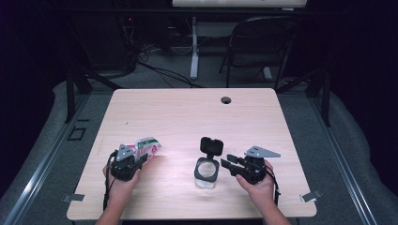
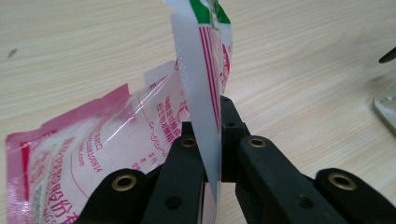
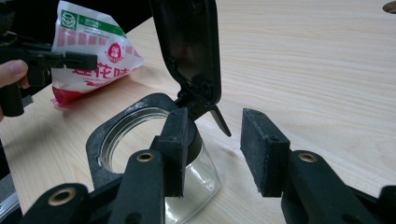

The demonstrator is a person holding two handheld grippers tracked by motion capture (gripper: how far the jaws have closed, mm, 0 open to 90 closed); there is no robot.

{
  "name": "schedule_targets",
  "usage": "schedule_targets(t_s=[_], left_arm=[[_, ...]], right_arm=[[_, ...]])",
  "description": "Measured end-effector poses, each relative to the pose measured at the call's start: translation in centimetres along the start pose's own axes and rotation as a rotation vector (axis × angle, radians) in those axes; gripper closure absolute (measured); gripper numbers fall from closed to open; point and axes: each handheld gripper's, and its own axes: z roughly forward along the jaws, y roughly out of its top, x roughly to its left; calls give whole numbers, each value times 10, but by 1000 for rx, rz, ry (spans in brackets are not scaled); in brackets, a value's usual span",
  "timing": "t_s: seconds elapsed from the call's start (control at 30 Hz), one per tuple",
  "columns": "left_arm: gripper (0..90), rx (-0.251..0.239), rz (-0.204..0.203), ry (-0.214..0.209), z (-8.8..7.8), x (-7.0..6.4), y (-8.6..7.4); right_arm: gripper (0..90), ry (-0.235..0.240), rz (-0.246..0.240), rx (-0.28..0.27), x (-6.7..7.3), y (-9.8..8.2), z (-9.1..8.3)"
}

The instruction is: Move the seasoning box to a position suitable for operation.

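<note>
On the bench, your left claw [image 1: 141,161] pinches the packet [image 1: 148,145] tight, while your right claw [image 1: 228,162] gapes empty beside the jar [image 1: 206,172].

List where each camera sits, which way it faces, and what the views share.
High view: above the person's side, looking forward and down on the table; both forearms, left claw, right claw.
Left gripper view: along its jaws, shut on the packet.
Right gripper view: along open jaws at the jar, lid up.
Shared: packet and jar show in the high and right gripper views.
</note>
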Motion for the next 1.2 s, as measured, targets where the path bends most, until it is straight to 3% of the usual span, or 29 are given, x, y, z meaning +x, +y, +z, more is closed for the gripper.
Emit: schedule_targets(t_s=[0.4,0.67,1.2], left_arm=[[900,-41,-23,9,-19,14,7],[900,-53,4,30,-27,15,12],[900,-163,6,85,-67,25,33]], right_arm=[[605,-4,1,8,1,0,-1],[604,-2,8,1,0,0,-2],[602,-11,-3,9,0,-1,-5]])
